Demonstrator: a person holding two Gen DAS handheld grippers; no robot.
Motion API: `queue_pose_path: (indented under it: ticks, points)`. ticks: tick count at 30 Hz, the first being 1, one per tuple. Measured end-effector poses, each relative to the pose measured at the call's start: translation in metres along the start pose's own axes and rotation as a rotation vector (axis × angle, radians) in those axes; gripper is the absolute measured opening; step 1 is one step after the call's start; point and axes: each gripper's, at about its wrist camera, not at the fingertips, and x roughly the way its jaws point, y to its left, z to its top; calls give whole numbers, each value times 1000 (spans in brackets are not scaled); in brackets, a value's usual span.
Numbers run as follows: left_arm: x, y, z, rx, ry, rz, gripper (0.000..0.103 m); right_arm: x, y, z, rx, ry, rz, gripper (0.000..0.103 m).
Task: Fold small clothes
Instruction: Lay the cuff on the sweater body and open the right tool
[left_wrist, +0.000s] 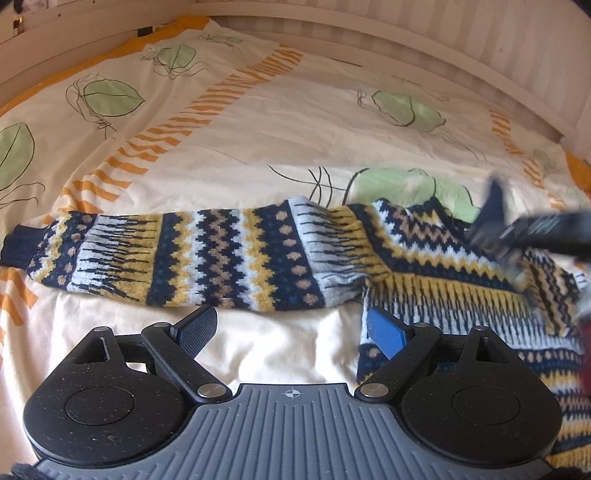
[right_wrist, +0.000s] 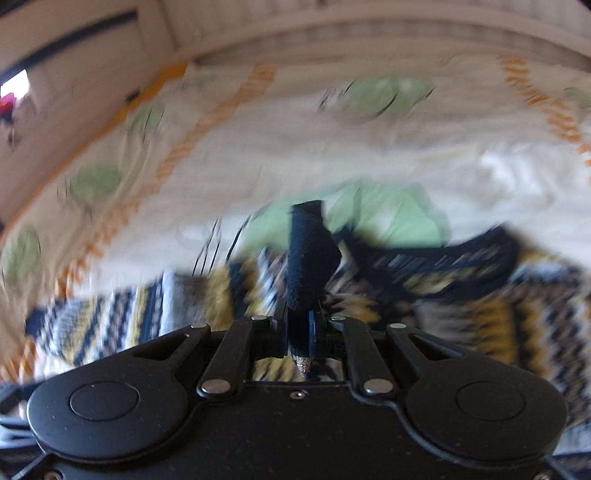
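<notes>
A knitted sweater (left_wrist: 424, 254) in navy, yellow and white zigzag bands lies on the bed. Its left sleeve (left_wrist: 184, 254) stretches out flat to the left, ending in a navy cuff (left_wrist: 18, 243). My left gripper (left_wrist: 291, 332) is open and empty, just in front of the sleeve, its right finger over the sweater body. My right gripper (right_wrist: 301, 325) is shut on a navy cuff (right_wrist: 308, 254) of the sweater and holds it up over the sweater body (right_wrist: 461, 295). The right wrist view is blurred. The right gripper shows blurred in the left wrist view (left_wrist: 517, 236).
The bed cover (left_wrist: 258, 122) is cream with green leaves and orange stripes. A white slatted bed frame (left_wrist: 406, 33) curves along the far side and the right.
</notes>
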Motion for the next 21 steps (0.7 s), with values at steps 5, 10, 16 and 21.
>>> queue_pose_path:
  ticks: [5, 10, 16, 21]
  points:
    - [5, 3, 1, -11, 9, 3, 89, 4, 9, -20, -8, 17, 94, 33]
    - [11, 1, -1, -6, 15, 4, 89, -26, -20, -21, 21, -49, 100, 47]
    - [19, -9, -8, 23, 25, -15, 89, -64, -89, -31, 94, -93, -12, 50]
    - [23, -24, -16, 62, 26, -28, 89, -95, -159, -50, 183, -124, -116, 60]
